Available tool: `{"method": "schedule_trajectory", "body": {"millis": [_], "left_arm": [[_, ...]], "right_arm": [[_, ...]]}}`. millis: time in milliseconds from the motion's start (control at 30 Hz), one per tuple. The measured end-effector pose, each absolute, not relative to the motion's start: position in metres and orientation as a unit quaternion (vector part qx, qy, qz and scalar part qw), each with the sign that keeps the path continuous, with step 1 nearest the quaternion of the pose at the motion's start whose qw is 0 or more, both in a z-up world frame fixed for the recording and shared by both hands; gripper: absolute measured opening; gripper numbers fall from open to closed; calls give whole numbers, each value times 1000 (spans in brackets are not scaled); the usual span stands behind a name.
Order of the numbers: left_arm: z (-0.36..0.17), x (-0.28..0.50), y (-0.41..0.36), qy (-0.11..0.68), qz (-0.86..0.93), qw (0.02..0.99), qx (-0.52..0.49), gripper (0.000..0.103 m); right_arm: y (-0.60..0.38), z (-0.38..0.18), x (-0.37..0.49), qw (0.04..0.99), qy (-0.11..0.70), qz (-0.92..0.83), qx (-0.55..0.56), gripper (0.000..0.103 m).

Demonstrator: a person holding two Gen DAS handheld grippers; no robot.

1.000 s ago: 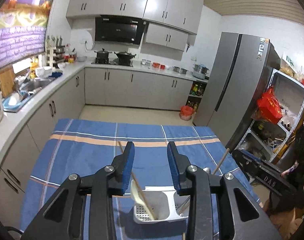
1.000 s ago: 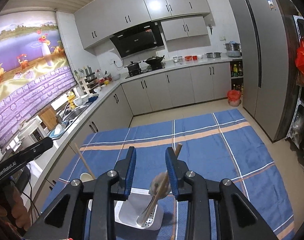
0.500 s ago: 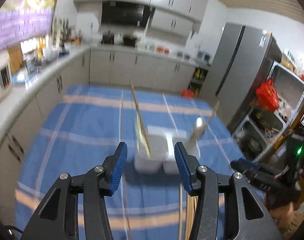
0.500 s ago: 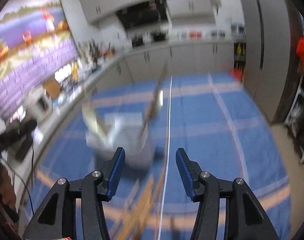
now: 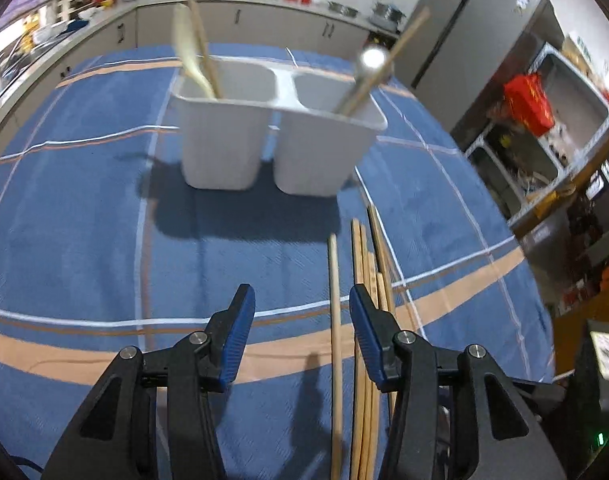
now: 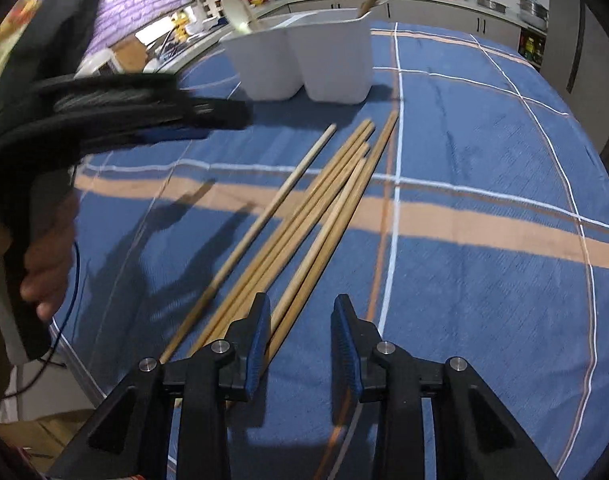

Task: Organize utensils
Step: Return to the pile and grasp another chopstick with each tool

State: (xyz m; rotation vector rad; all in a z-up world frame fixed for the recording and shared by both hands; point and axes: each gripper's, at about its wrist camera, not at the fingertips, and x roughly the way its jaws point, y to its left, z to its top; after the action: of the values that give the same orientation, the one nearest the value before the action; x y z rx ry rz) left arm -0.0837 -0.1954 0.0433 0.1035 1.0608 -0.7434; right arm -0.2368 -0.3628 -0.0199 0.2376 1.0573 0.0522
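A white two-compartment utensil holder (image 5: 276, 140) stands on the blue checked tablecloth (image 5: 84, 216); it also shows in the right wrist view (image 6: 304, 60). Its left compartment holds a white spoon (image 5: 186, 44) and a chopstick, its right a metal spoon (image 5: 370, 62) and a chopstick. Several wooden chopsticks (image 5: 364, 300) lie loose on the cloth; they also show in the right wrist view (image 6: 304, 216). My left gripper (image 5: 300, 332) is open and empty just left of them. My right gripper (image 6: 302, 340) is open and empty over their near ends.
The left gripper and the hand holding it (image 6: 84, 120) show at the left of the right wrist view. The table's near-left edge (image 6: 80, 368) is close. Kitchen counters (image 5: 84, 20) and a fridge (image 5: 464, 40) stand beyond the table.
Both grippers have dropped and pulled back from above the holder toward the cloth. The loose chopsticks have come into view, and both jaws stand wider apart than a second ago.
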Motion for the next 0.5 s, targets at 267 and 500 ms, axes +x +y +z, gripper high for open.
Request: {"method": "schedule_trajectory", "body": {"millis": [267, 500], "left_arm": [[21, -85, -237, 497, -359, 782, 112, 31], [11, -89, -253, 491, -355, 780, 155, 20]], "right_arm": [[-354, -23, -242, 862, 501, 0, 83, 32], [-362, -24, -238, 860, 502, -12, 91, 32]]}}
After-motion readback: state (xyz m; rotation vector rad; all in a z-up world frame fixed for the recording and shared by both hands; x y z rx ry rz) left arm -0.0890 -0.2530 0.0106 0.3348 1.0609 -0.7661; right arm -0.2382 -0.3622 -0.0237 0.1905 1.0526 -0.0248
